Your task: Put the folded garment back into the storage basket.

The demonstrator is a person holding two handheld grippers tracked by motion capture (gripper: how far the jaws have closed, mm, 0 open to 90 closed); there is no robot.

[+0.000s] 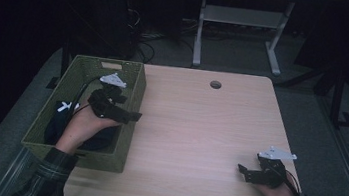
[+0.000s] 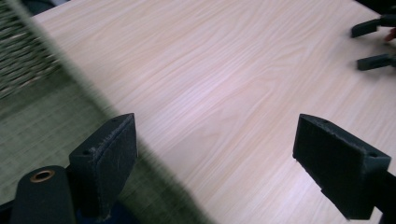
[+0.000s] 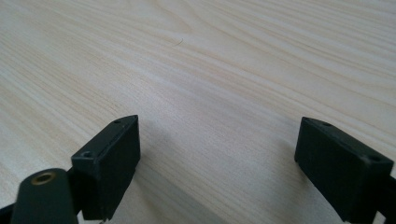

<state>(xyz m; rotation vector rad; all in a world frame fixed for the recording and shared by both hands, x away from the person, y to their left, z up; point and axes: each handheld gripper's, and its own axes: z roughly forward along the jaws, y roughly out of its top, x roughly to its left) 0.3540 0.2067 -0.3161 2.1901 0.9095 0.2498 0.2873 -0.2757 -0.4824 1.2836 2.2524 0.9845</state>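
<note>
Green woven basket (image 1: 133, 93) sits at worktop's left edge, overhanging it, long side running front to back. Rectangular, open top, slot handle in far wall. I see dark blue cloth (image 1: 98, 139) bunched in its near end, small white piece (image 1: 65, 106) beside it by basket's left wall; cannot tell what that is. In left gripper view, basket's right rim (image 2: 70, 74) runs blurred and diagonal, woven inner wall (image 2: 23, 60) behind it, pale green floor (image 2: 42, 135) below.

Lab or office workspace, pale wooden desk (image 1: 208, 132), white desk frame (image 1: 242, 20) behind, floor cables (image 1: 144, 44)
</note>
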